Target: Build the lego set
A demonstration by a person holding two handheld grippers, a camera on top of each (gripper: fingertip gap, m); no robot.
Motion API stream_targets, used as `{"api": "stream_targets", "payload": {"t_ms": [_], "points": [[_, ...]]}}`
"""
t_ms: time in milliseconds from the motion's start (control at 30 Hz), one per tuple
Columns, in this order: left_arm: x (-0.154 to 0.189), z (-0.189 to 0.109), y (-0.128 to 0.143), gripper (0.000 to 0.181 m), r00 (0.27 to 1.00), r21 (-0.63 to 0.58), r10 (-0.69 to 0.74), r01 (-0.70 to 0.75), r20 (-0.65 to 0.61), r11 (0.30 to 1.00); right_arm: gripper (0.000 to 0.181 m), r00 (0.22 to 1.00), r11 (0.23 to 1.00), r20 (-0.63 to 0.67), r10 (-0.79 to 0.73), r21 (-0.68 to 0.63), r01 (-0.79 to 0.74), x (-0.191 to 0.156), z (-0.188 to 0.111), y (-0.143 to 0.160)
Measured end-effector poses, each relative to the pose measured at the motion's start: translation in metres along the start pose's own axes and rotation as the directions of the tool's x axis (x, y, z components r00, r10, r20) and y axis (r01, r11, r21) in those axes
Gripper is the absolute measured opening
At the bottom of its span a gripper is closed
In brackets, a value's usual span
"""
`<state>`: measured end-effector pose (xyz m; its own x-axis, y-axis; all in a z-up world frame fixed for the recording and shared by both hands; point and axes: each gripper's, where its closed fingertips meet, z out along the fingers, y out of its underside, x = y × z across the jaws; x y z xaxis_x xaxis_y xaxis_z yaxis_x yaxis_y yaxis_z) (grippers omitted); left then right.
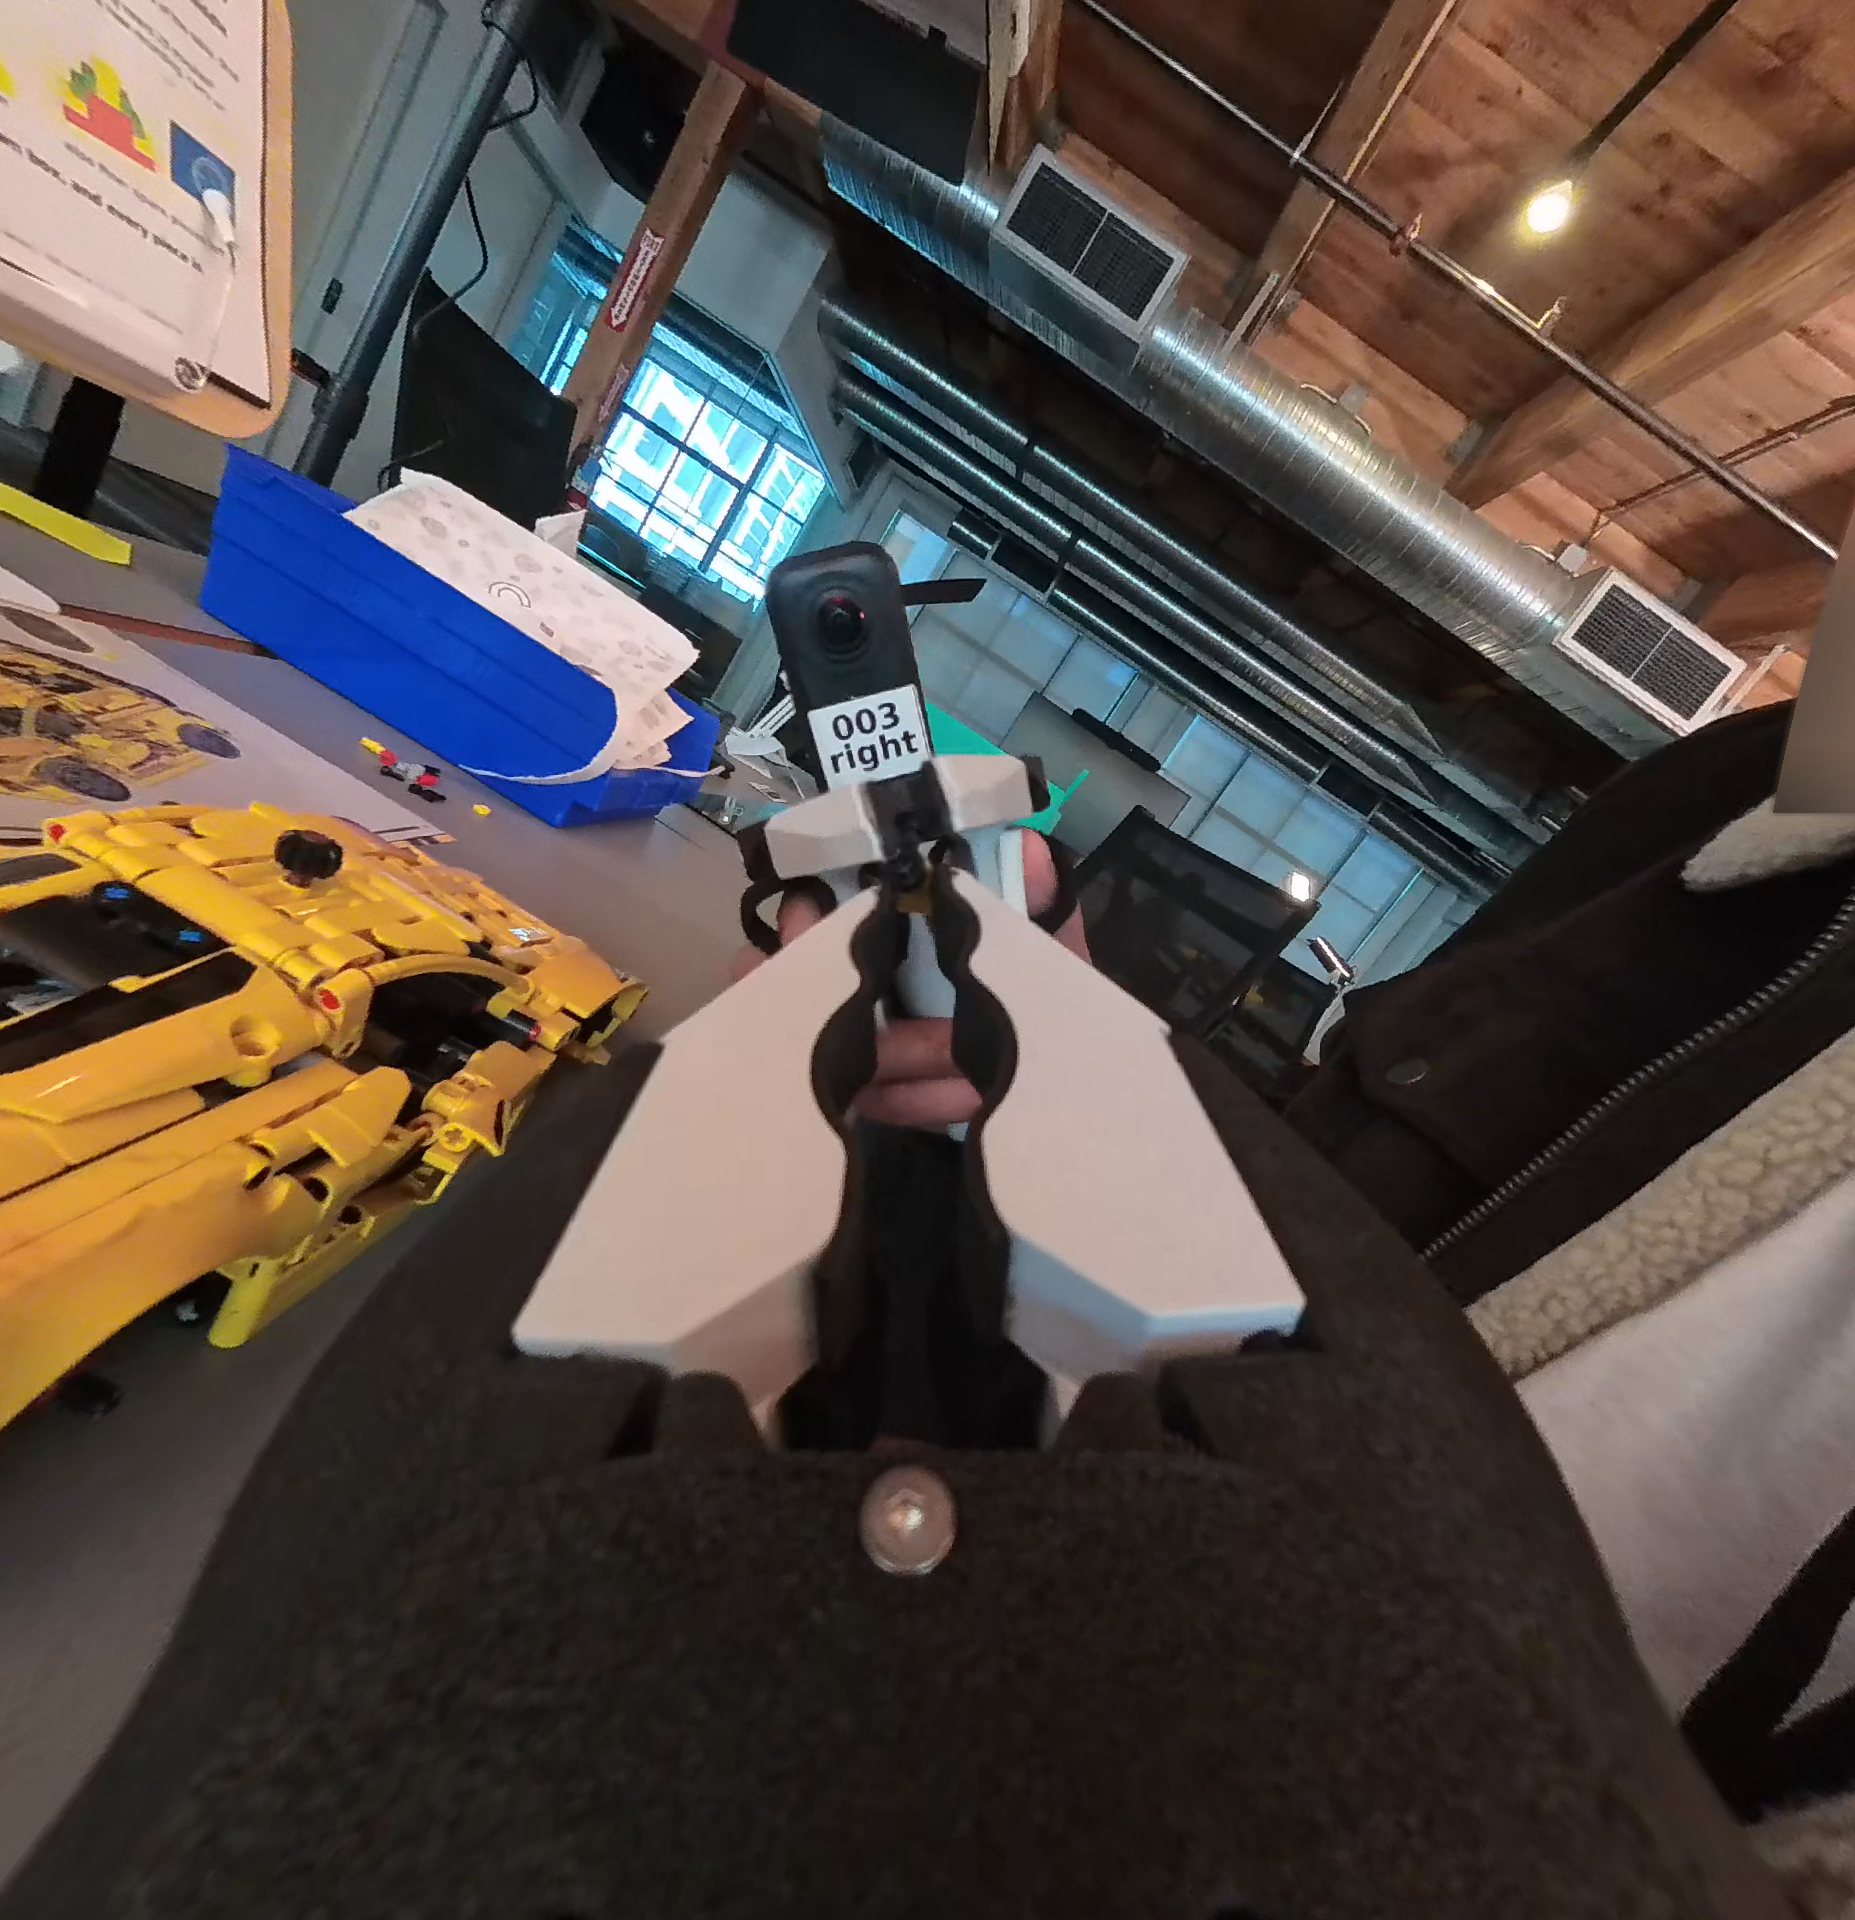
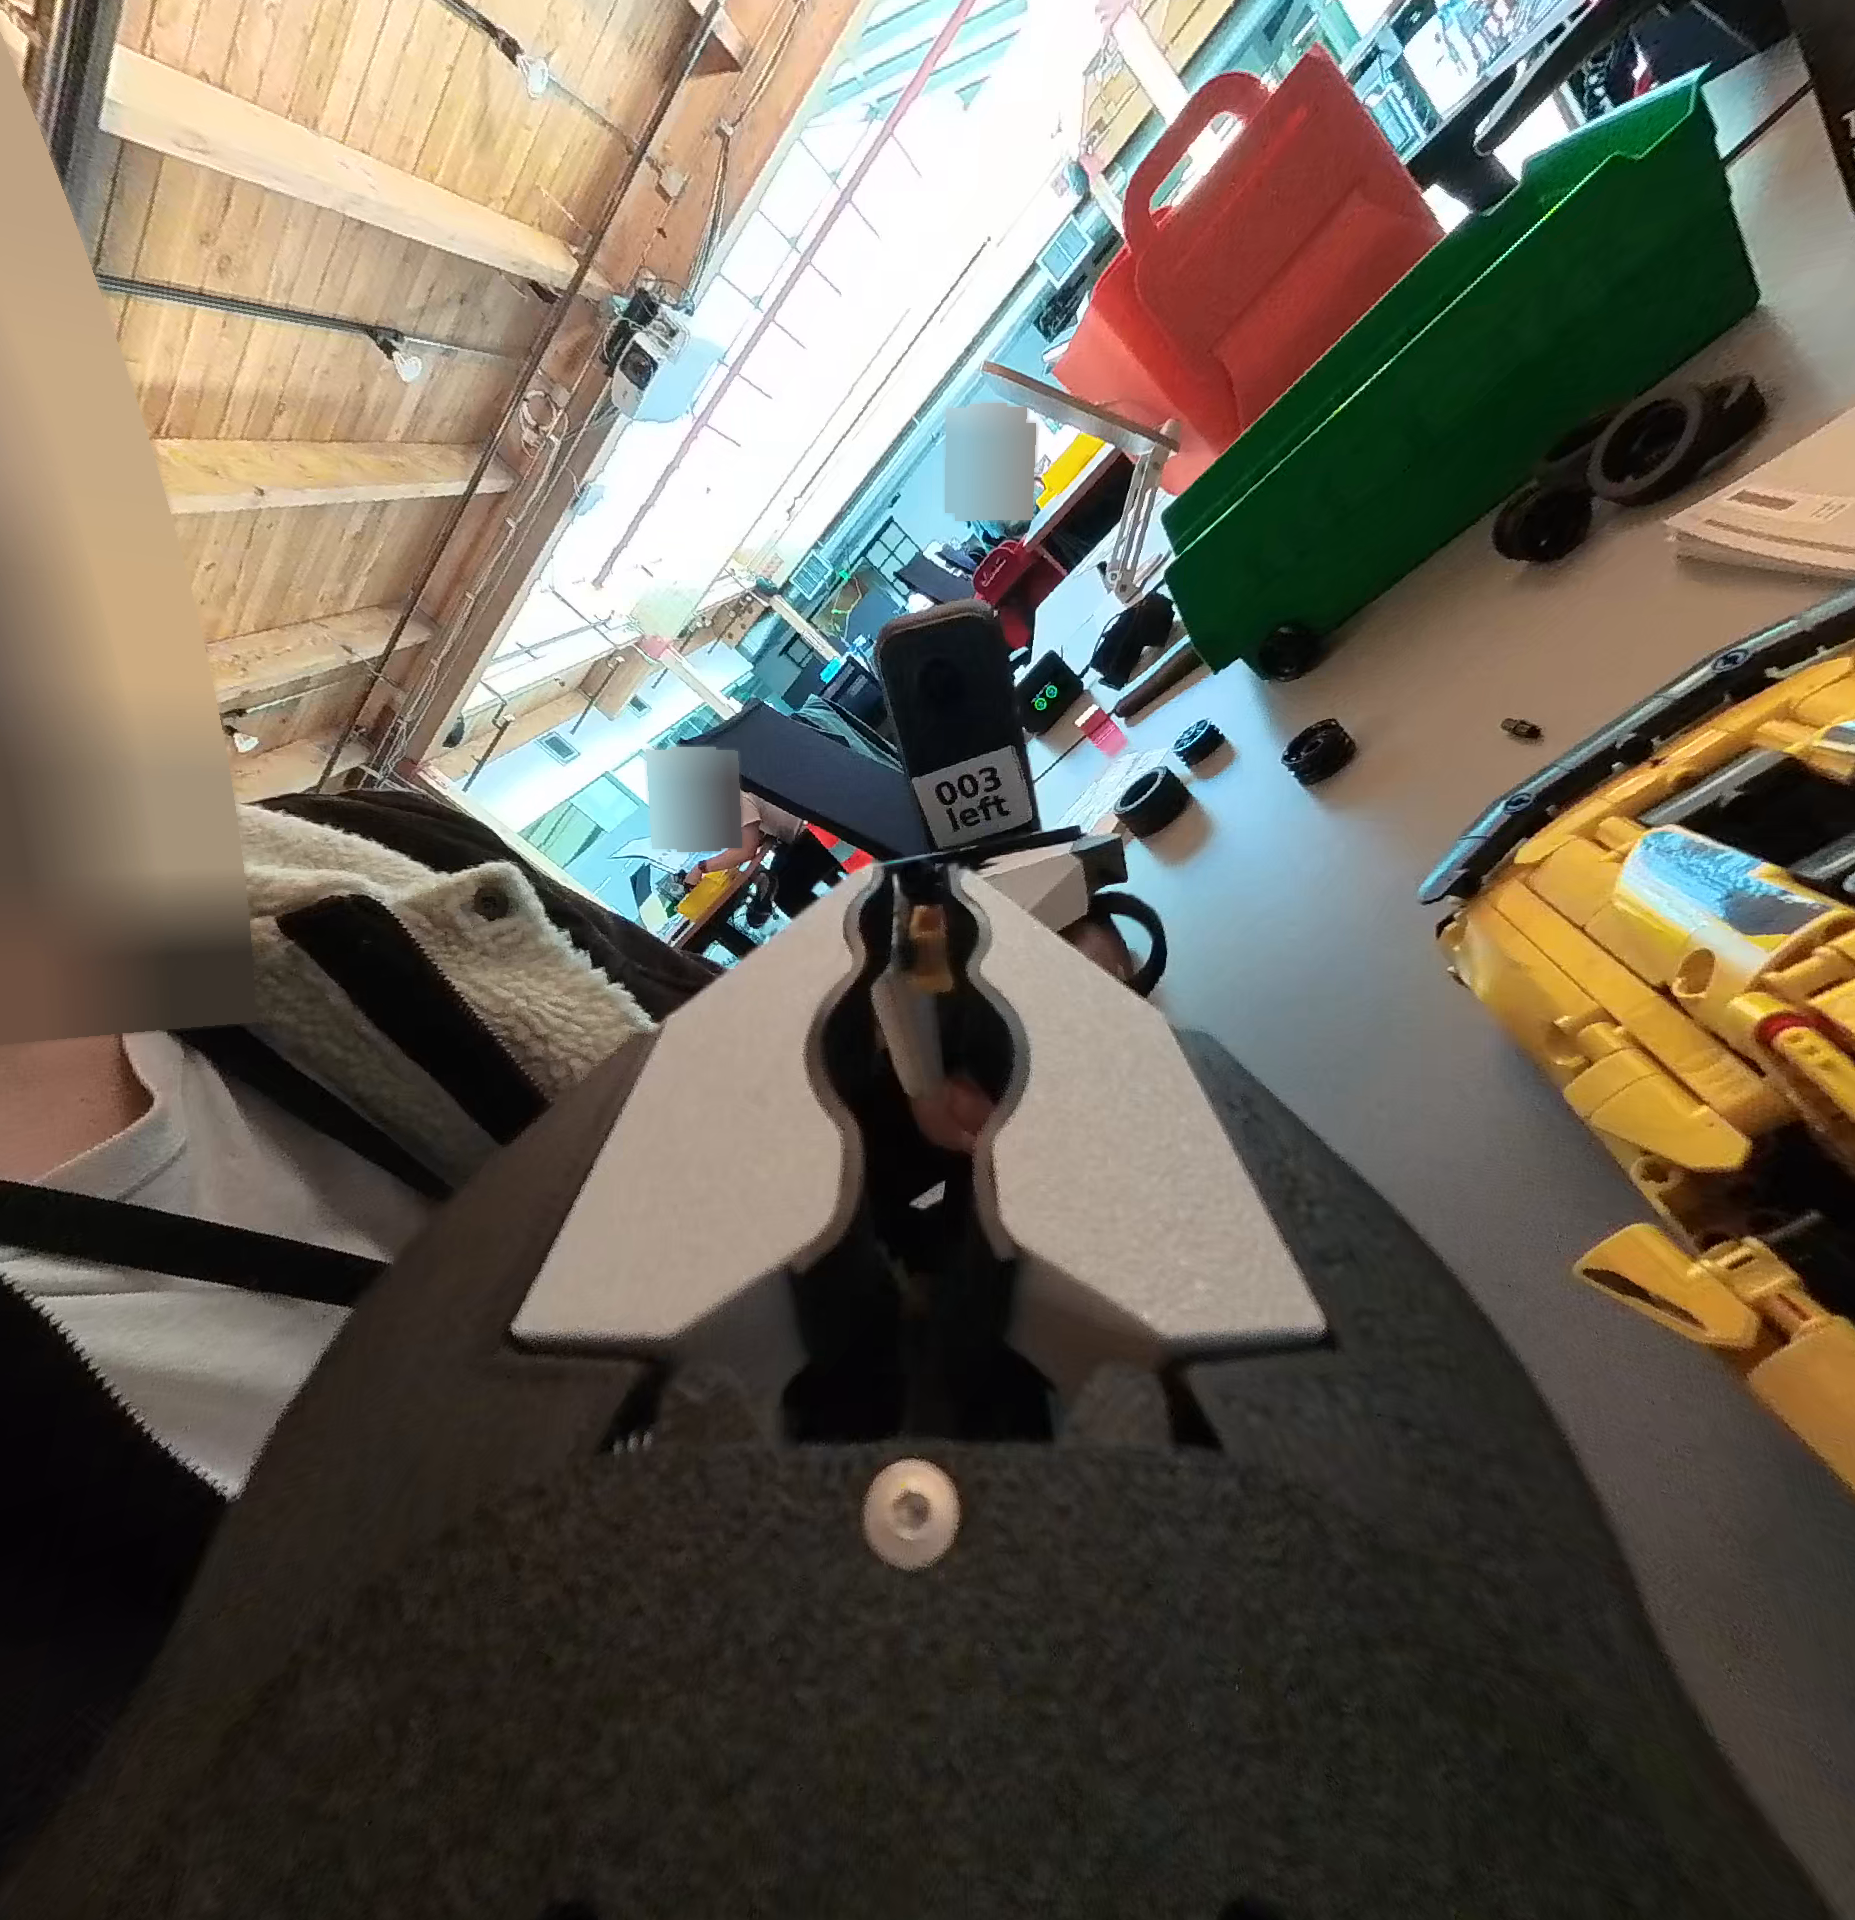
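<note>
My two grippers point tip to tip above the table. In the left wrist view my left gripper [image 1: 907,891] is closed on a small yellow and black lego piece [image 1: 915,900]. The right gripper [image 1: 907,821] faces it and pinches the same piece from the far side. In the right wrist view my right gripper [image 2: 918,883] is closed, with the yellow piece [image 2: 928,940] just behind its tips and the left gripper [image 2: 964,868] beyond. The yellow lego car [image 1: 227,1039] lies on the grey table, to the left; it also shows in the right wrist view [image 2: 1733,935].
A blue bin [image 1: 403,644] with paper sheets, loose small pieces [image 1: 409,769] and an instruction booklet [image 1: 71,707] lie beyond the car. A green bin [image 2: 1474,395], a red bag [image 2: 1245,270] and several black tyres [image 2: 1151,800] are on the table. The person's jacket [image 1: 1629,987] is close.
</note>
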<state>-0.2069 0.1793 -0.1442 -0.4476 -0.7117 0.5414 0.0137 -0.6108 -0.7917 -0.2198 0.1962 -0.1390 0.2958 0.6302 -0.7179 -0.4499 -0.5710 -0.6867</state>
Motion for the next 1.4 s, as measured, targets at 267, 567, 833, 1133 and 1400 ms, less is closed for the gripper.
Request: {"api": "stream_targets", "payload": {"t_ms": [267,567,833,1133,1400], "points": [[0.001,0.003,0.006,0.006,0.998,-0.042,0.058,-0.057,0.017,0.997,0.007,0.998,0.999,-0.047,-0.036,-0.004,0.036,0.004,-0.003,-0.002],[-0.019,-0.002,0.021,0.006,0.956,-0.212,0.255,-0.221,0.148,0.952,0.006,0.950,0.977,-0.271,-0.157,-0.184,0.109,0.025,-0.041,0.011],[-0.012,0.008,0.045,0.007,0.900,-0.346,0.424,-0.369,0.097,0.863,0.007,0.939,0.930,-0.264,-0.218,-0.347,0.118,0.010,-0.030,0.030],[-0.007,0.007,0.036,0.007,0.931,-0.278,0.353,-0.317,0.090,0.907,0.007,0.966,0.948,-0.201,-0.165,-0.301,0.100,0.007,-0.019,0.027],[-0.002,0.006,0.025,0.007,0.952,-0.201,0.297,-0.278,0.075,0.939,0.007,0.991,0.982,-0.117,-0.066,-0.186,0.043,0.001,-0.010,0.019]]}}
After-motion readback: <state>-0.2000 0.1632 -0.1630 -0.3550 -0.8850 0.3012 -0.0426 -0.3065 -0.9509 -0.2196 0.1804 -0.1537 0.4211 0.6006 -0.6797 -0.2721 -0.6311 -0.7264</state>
